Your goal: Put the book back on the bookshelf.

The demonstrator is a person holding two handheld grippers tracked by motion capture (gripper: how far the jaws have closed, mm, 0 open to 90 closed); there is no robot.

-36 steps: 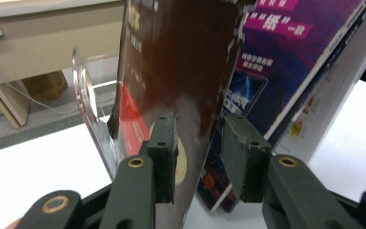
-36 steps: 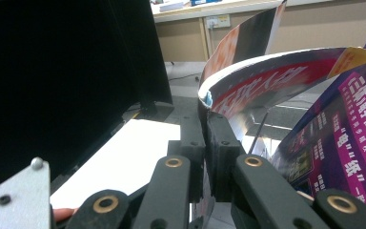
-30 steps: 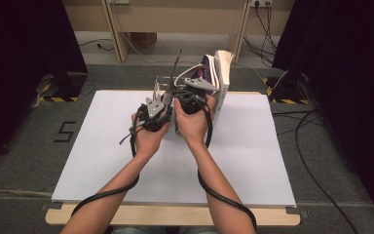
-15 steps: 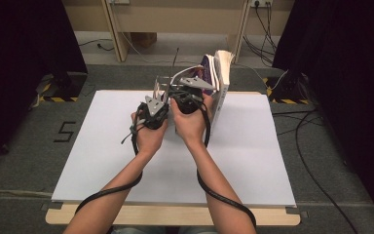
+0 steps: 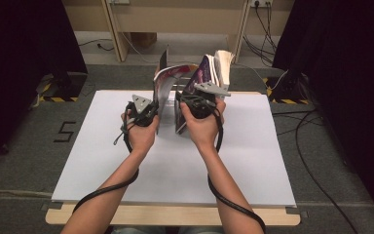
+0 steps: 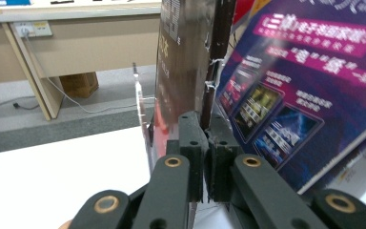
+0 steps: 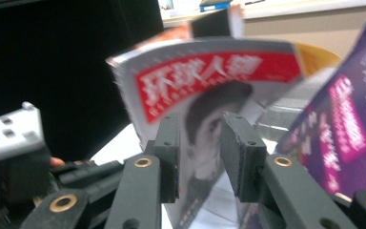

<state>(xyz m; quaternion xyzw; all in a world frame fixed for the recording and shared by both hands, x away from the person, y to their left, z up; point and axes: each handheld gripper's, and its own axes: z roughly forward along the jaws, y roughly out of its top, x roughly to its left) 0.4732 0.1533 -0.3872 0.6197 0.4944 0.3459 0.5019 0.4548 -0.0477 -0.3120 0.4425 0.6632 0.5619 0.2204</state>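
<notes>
Several magazines stand upright at the far middle of the white table (image 5: 253,161). My left gripper (image 5: 152,108) (image 6: 205,129) is shut on the lower edge of a glossy magazine with a red title band (image 5: 168,80) (image 6: 186,62), which bows away from the rest. A purple magazine (image 5: 205,70) (image 6: 290,86) (image 7: 352,109) leans just to its right. My right gripper (image 5: 185,105) (image 7: 200,129) sits beside the left one. Its jaws have just been opening and stand apart in front of the red-titled cover (image 7: 209,71) without pressing on it.
Black curtains (image 5: 24,58) hang on both sides. Beyond the table stand wooden desk legs (image 5: 114,34), with cables on the grey floor (image 5: 316,126) at the right. A taped "5" (image 5: 65,131) marks the floor at the left. A gripper cable trails back along each forearm.
My right gripper's jaws have parted and the hand has shifted slightly right. The red-titled magazine now stands apart from the purple one, held by my left gripper.
</notes>
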